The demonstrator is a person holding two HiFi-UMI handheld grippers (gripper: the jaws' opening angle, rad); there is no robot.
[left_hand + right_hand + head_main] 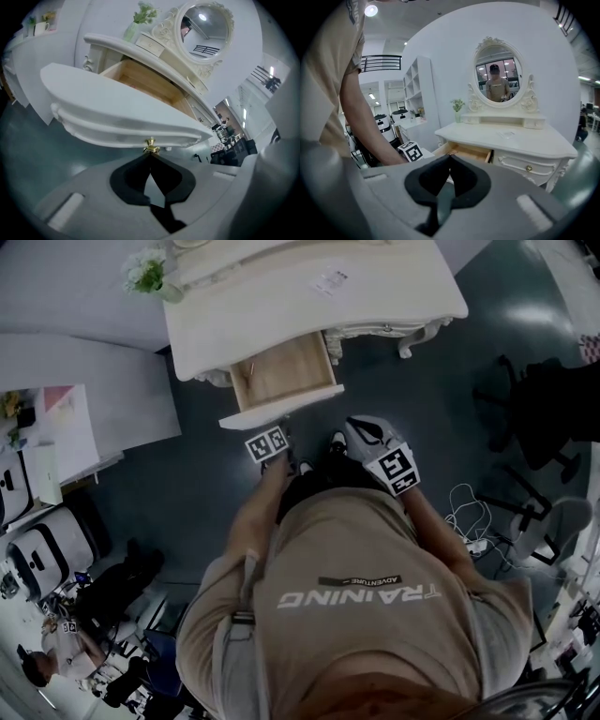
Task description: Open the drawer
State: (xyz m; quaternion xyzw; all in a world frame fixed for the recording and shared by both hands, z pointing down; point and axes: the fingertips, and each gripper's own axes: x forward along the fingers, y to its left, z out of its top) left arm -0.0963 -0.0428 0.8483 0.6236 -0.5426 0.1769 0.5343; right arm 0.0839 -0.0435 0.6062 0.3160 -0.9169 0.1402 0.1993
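The white dressing table (281, 306) has its wooden drawer (281, 371) pulled out towards me. In the left gripper view, the drawer's white front (117, 117) fills the middle, and its small gold knob (151, 146) sits right at my left gripper (151, 154). The jaws are shut, with the tips pinching the knob's base. My left gripper's marker cube (267, 444) is just in front of the drawer front (281, 409). My right gripper (450, 157) is held back from the table, shut and empty, its marker cube (396, 470) to the right of my body.
A vase of flowers (145, 273) stands at the table's left corner, and an oval mirror (201, 28) rises behind it. A second drawer with a gold knob (528, 168) is shut. An office chair (544, 409) and floor cables (469, 517) lie to the right, white shelving (56, 437) to the left.
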